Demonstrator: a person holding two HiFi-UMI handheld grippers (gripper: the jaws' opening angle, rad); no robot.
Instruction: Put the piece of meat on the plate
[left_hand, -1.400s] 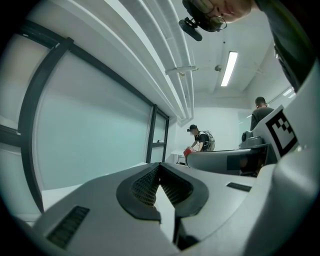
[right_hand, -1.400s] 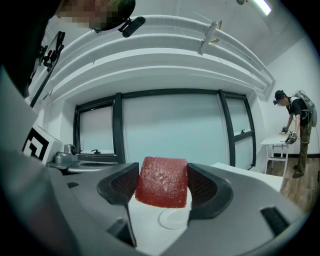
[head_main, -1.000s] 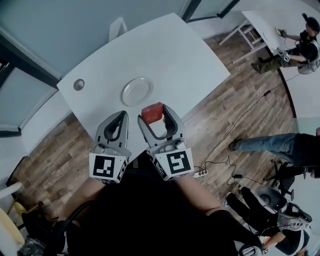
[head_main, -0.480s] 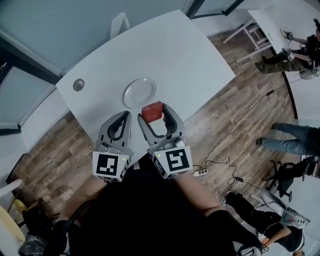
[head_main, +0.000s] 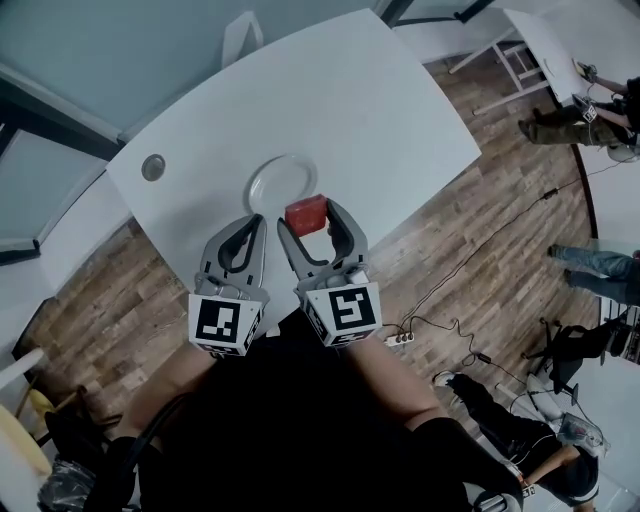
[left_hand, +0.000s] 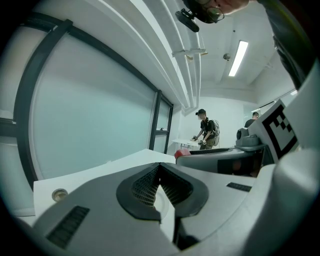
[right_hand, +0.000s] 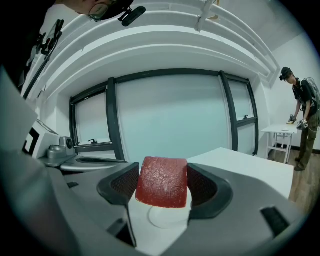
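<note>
A red slab of meat (head_main: 306, 214) (right_hand: 162, 182) is clamped between the jaws of my right gripper (head_main: 310, 219) (right_hand: 163, 186), held above the white table. The white plate (head_main: 279, 182) (right_hand: 169, 215) lies just beyond and slightly left of the meat; its rim shows under the slab in the right gripper view. My left gripper (head_main: 251, 231) (left_hand: 160, 186) hovers beside the right one with its jaw tips pressed together and nothing in them. A sliver of the plate (left_hand: 161, 200) shows through its jaws.
The white table (head_main: 330, 110) has a round metal grommet (head_main: 153, 166) at its left and a chair (head_main: 238, 42) behind it. Wooden floor with cables lies to the right. People work at another table (head_main: 550, 40) far right.
Both grippers have crept forward toward the plate, carrying the meat closer to its rim. The grip on the meat is unchanged.
</note>
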